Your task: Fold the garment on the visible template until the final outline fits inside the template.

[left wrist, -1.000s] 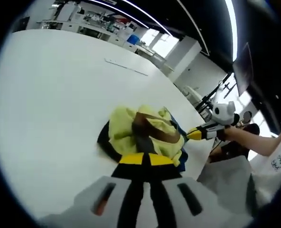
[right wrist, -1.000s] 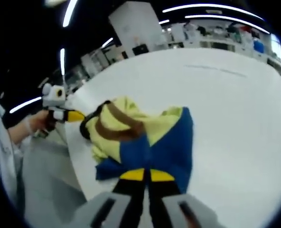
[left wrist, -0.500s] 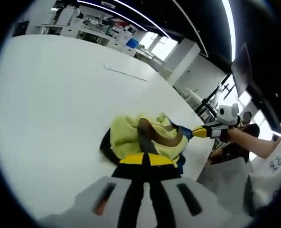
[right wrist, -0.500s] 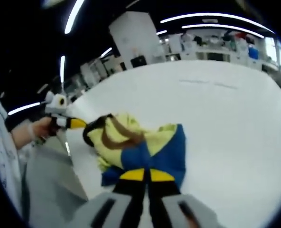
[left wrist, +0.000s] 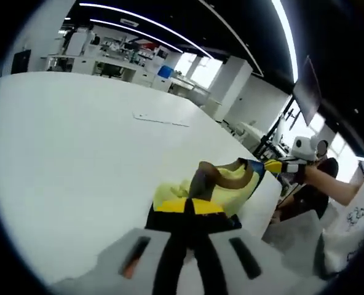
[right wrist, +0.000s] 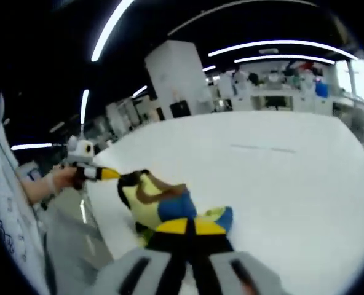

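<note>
Holding the garment (left wrist: 222, 184) bunched near the bench (left wrist: 77, 141) edge: left hand-held gripper (left wrist: 189, 206) clamped on a yellow fold, right hand-held gripper (right wrist: 187, 226) clamped on the yellow-blue cloth. Cloth looks soft, light and limp, sagging in loose creases with a brown band across it, so it will likely drape rather than hold a fold. Judged best taken at hems or corners and spread flat. Faint outline (left wrist: 160, 120) lies well apart, further up the bench.
</note>
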Action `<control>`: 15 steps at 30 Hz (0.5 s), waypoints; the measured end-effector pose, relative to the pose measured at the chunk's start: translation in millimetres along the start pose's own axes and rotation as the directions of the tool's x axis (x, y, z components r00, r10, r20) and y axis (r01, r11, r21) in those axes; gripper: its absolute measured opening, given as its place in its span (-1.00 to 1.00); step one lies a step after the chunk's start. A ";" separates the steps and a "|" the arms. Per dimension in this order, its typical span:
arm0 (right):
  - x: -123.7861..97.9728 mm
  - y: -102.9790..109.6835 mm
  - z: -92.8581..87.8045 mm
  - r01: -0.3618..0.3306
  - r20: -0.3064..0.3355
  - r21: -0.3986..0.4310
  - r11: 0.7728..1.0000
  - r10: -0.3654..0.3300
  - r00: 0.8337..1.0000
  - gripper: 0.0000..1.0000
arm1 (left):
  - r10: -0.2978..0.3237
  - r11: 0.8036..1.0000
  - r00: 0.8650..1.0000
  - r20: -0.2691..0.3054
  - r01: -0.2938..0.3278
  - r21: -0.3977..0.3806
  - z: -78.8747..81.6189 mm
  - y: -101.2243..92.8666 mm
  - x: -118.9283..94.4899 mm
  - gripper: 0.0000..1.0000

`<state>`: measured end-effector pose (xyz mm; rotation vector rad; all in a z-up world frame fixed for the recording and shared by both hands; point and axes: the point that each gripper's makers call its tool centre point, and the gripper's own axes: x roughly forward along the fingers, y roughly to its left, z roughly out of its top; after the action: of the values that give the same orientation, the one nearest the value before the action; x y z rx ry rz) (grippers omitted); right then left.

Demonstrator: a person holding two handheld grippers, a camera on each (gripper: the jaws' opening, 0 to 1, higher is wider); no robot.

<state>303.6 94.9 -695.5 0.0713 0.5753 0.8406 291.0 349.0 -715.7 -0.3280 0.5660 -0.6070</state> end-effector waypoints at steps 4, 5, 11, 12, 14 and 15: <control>-5.3 3.0 16.9 0.001 0.039 -0.008 1.000 -0.001 0.999 -1.00 | 0.000 0.999 1.000 0.018 0.000 0.044 19.5 2.3 -1.5 -1.00; -6.6 6.3 24.7 -0.005 0.062 -0.005 1.000 0.005 0.998 -1.00 | -0.004 0.998 1.000 0.027 0.002 0.057 26.1 1.7 -1.9 -1.00; -15.8 10.3 60.4 -0.003 0.142 -0.027 1.000 0.007 0.990 -1.00 | -0.014 0.994 0.997 0.075 0.005 0.109 60.7 -1.8 -5.7 -1.00; -17.8 11.2 68.5 -0.002 0.156 -0.038 0.999 0.008 0.988 -1.00 | -0.012 0.993 0.996 0.083 0.002 0.120 66.7 -2.5 -6.7 -1.00; -20.9 11.8 83.0 -0.006 0.183 -0.057 0.998 0.016 0.983 -1.00 | -0.012 0.988 0.995 0.102 -0.003 0.154 81.3 -3.6 -9.6 -1.00; -21.9 10.6 87.8 -0.005 0.191 -0.061 0.998 0.017 0.982 -1.00 | -0.014 0.988 0.994 0.110 -0.003 0.153 86.6 -3.6 -10.9 -1.00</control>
<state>329.5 100.4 -608.3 0.0988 0.3689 0.8506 332.8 363.8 -640.5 -0.2171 0.4099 -0.6296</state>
